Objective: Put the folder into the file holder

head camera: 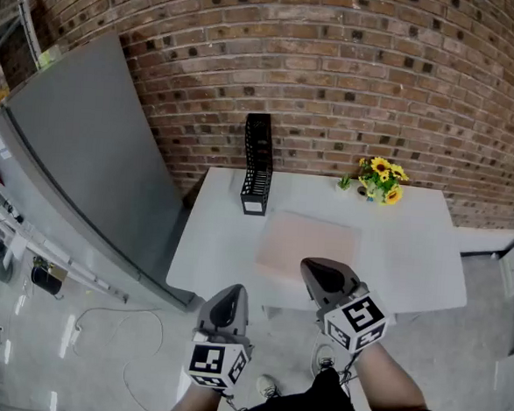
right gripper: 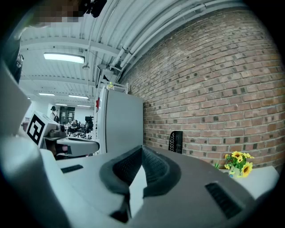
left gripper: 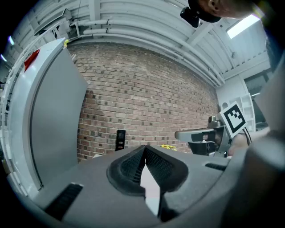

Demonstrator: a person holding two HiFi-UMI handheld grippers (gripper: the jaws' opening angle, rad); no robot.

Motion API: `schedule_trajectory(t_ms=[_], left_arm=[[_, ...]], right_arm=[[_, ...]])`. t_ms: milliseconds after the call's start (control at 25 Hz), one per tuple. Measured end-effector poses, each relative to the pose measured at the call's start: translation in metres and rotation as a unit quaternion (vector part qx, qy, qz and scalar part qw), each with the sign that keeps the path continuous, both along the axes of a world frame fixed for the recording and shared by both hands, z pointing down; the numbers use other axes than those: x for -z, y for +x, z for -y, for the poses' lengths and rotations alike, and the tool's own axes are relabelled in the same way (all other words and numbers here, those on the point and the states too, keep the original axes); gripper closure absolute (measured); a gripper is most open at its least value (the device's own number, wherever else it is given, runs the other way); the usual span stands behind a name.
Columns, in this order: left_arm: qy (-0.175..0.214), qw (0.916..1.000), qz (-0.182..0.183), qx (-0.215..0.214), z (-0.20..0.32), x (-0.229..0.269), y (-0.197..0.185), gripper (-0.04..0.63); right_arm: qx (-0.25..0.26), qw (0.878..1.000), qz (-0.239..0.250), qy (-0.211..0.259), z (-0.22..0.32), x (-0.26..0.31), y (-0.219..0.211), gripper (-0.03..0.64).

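I hold my left gripper (head camera: pixel 230 299) and right gripper (head camera: pixel 312 270) roughly level, both clenched empty, facing the pink folder (head camera: pixel 312 237).

Bright, even indoor light. Ceiling strip lights (right gripper: pixel 64 58) glow overhead and leave glare streaks on the floor (head camera: pixel 18 359). The white worktop (head camera: pixel 411 255) looks washed out. Fisheye distortion bows the brick wall (head camera: pixel 336 74), and the corners of both gripper views go black.

The file holder (head camera: pixel 255 176) is standing at the upper left of the desk (head camera: pixel 411 255). The flowers (head camera: pixel 380 180) are sitting at its upper right. The folder (head camera: pixel 309 246) is lying at frame centre, below and between them.
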State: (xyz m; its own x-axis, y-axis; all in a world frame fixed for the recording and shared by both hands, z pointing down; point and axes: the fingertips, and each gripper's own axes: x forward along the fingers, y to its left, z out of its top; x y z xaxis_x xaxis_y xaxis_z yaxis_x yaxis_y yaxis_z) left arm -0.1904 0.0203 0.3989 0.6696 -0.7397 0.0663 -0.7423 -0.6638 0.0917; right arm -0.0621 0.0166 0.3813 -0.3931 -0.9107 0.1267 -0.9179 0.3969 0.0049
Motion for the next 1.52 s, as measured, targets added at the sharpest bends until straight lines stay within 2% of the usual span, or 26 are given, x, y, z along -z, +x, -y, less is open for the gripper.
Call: schedule_trajectory(t_ms=[680,960,1080,1320,1440,1520], left_arm=[[0.008,1.0000,-0.003,-0.002,-0.003,0.001,-0.002,0.588],[-0.003,0.9998,-0.001,-0.018,-0.005,-0.005,0.001,0.588],[-0.005,0.9998,0.003,-0.017,-0.003,-0.006,0.007,0.586],[-0.010,0.9999,0.007,0.009,0.016,-0.009,0.022,0.580],[-0.014,0.9996,0.013,0.020,0.025,-0.011,0.037,0.519],[-0.015,0.9993,0.017,0.031,0.031,-0.011,0.046,0.504]], right_arm=[[-0.003,1.000,0.009,0.018,-0.008,0.007,-0.003,0.612],[-0.006,1.000,0.012,0.016,-0.014,0.006,-0.003,0.611],[0.001,1.000,0.018,0.014,-0.009,0.004,0.002,0.548],[0.028,0.999,0.023,0.012,0.013,0.003,0.018,0.521],[0.047,0.999,0.024,0.010,0.028,0.001,0.032,0.509],[0.059,0.998,0.026,0.009,0.039,0.000,0.041,0.495]])
